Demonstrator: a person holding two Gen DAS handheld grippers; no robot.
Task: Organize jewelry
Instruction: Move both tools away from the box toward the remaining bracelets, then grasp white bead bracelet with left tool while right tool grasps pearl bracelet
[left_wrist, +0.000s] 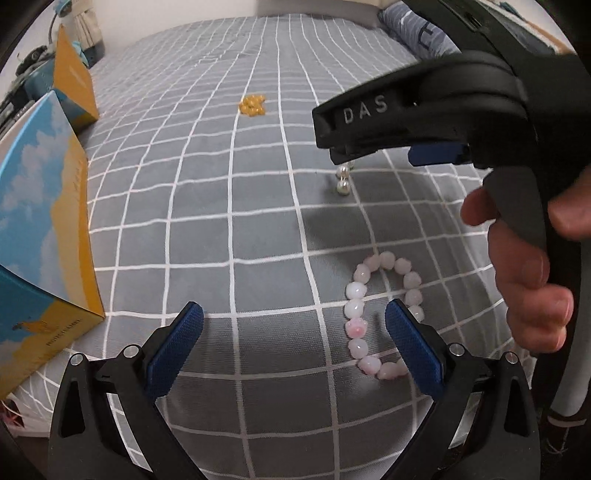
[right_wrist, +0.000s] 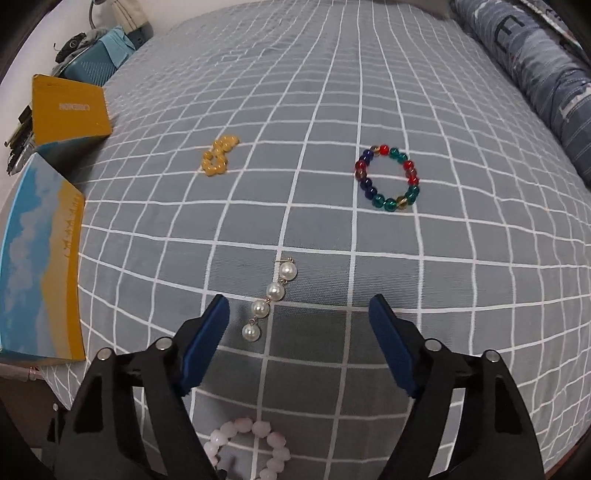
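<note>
A pink bead bracelet lies on the grey checked bedspread, just ahead of my open, empty left gripper, near its right finger. It also shows in the right wrist view. A pearl drop earring lies just ahead of my open, empty right gripper, nearer its left finger; in the left wrist view two of its pearls show below that gripper. A yellow bead bracelet lies bunched at mid left. A multicoloured bead bracelet lies at right.
A blue-and-yellow box stands at the bed's left edge, its yellow lid propped behind it. A blue patterned pillow lies along the far right. Clutter sits beyond the bed at far left.
</note>
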